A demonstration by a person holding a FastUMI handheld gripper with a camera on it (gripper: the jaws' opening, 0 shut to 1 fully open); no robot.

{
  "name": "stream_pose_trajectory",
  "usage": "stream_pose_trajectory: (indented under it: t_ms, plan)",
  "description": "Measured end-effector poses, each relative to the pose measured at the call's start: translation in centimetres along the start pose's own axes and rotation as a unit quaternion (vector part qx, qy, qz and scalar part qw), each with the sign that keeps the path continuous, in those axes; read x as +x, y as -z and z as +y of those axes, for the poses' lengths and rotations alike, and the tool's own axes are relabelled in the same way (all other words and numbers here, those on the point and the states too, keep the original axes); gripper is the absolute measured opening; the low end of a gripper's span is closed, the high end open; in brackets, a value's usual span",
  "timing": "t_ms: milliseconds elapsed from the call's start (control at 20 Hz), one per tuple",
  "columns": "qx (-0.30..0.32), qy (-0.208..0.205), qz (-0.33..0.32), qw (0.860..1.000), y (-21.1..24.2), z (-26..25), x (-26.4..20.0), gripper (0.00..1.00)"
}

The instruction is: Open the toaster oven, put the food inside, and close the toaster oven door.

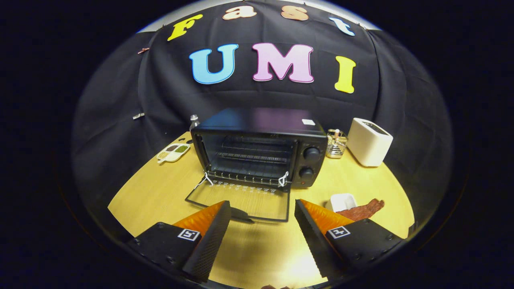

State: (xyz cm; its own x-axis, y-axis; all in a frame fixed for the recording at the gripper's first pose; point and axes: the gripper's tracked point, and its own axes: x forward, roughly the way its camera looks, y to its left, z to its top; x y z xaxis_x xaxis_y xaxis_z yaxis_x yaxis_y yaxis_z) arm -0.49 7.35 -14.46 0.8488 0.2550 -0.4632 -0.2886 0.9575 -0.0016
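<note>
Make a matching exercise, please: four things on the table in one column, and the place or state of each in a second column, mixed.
1. toaster oven door
2. white toaster
3. strip of dried meat
4. divided dish of seeds

a. beside the small white tray
b. folded down open, just ahead of the open gripper
c. beyond the oven's knob side
d. on the oven's hinge-free side, away from the knobs

Pairs: 1-b, 2-c, 3-a, 4-d

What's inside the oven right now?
The oven holds wire racks and no food; its door lies open. The far corners are too dark to tell. The gripper is open and empty.
</note>
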Motion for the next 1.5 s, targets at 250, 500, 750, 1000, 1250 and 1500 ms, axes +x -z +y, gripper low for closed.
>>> stream_pose_trajectory:
  t_ms: [250, 500, 750, 1000, 1250, 1500]
  plan:
    - [0.006, 0.01, -0.033, 0.999, -4.0, -4.7, -2.6, 0.99]
    - [0.039, -0.003, -0.018, 0.999, -4.1, -9.8, -2.5, 0.99]
    - [0.063, -0.015, 0.003, 0.998, -3.4, -16.0, -1.5, 0.99]
    - [0.086, -0.04, 0.041, 0.995, -0.6, -21.2, 0.4, 0.99]
    - [0.112, -0.072, 0.094, 0.987, 3.5, -23.9, 2.9, 0.99]
    - [0.177, -0.105, 0.16, 0.965, 7.2, -24.0, 5.0, 0.97]
